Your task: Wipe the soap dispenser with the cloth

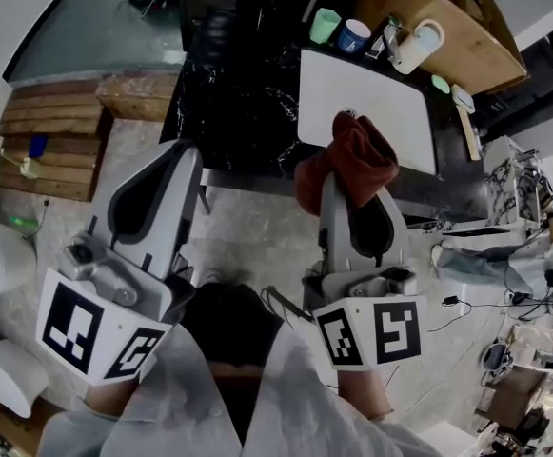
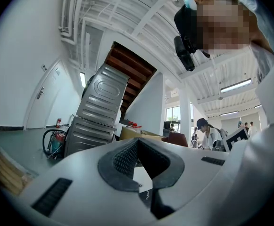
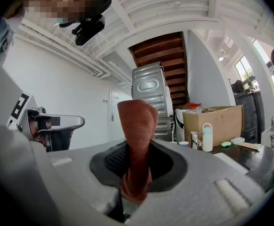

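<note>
Cloth (image 3: 137, 121) stands upright along the right tongs (image 3: 137, 168), which are clamped on it. Left tongs (image 2: 144, 161) are closed and empty. Soap dispenser (image 3: 207, 136) stands upright on the tabletop (image 3: 254, 154).

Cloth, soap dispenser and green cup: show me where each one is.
cloth (image 1: 357, 155), head view, bunched middle of the fold
soap dispenser (image 1: 415, 48), head view, white body
green cup (image 1: 325, 26), head view, outer wall

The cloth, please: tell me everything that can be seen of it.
The cloth is rust-red, soft and nappy like terry. Bunched into a thick fold, it is pinched between the fingers of the right gripper and stands upright above them with a rounded top. It is held in the air near the dark counter, touching nothing else.
</note>
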### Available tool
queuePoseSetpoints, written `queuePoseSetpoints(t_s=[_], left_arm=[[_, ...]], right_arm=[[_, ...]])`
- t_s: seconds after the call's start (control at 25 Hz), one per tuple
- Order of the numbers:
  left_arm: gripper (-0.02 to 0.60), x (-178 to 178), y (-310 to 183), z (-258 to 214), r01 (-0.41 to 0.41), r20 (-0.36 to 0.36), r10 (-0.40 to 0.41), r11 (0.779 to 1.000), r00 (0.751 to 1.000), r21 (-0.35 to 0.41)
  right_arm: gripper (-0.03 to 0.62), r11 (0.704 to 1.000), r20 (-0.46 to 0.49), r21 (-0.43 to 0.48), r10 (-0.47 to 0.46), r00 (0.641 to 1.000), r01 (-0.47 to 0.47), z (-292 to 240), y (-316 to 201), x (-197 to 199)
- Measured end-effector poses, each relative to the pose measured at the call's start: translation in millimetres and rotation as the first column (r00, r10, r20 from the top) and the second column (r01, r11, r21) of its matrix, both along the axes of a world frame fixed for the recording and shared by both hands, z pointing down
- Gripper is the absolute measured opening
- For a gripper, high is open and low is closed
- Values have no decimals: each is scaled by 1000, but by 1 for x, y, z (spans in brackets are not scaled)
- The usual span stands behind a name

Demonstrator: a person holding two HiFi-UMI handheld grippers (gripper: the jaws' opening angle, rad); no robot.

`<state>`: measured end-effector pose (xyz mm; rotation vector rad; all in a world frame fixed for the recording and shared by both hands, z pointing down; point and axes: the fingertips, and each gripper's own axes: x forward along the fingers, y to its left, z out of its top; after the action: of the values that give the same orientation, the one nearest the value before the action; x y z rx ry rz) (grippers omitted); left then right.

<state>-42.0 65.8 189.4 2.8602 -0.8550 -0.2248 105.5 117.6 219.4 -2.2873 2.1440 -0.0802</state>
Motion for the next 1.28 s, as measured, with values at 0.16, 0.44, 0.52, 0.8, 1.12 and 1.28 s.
queuePoseSetpoints(t_s=[0.16,0.44,0.52,0.8,1.12,1.28], left_arm=[[3,-1,-3,4,5,2,-5,1000,1000,-8],[3,-1,-5,5,9,4,-9,1000,1000,-10],[3,-1,-4,6,11,4,-11,1000,1000,-7],[3,-2,-2,5,17,8,-17,1000,1000,-7],[3,2,-2,4,14,11,-14,1000,1000,-10],[3,2,-2,6,16,9,-16,1000,1000,-11]], right_arm=[[77,1000,1,-7,-3,1000,3,4,-2,0],[77,1000,-6,-10,-11,1000,11,5,-4,0],[77,1000,-9,-9,-14,1000,14,5,-4,0],[77,1000,-9,-7,-27,1000,27,5,-5,-1],[77,1000,-7,-15,-23,1000,23,5,-4,4],[77,1000,-6,-18,-24,1000,24,9,-5,5]])
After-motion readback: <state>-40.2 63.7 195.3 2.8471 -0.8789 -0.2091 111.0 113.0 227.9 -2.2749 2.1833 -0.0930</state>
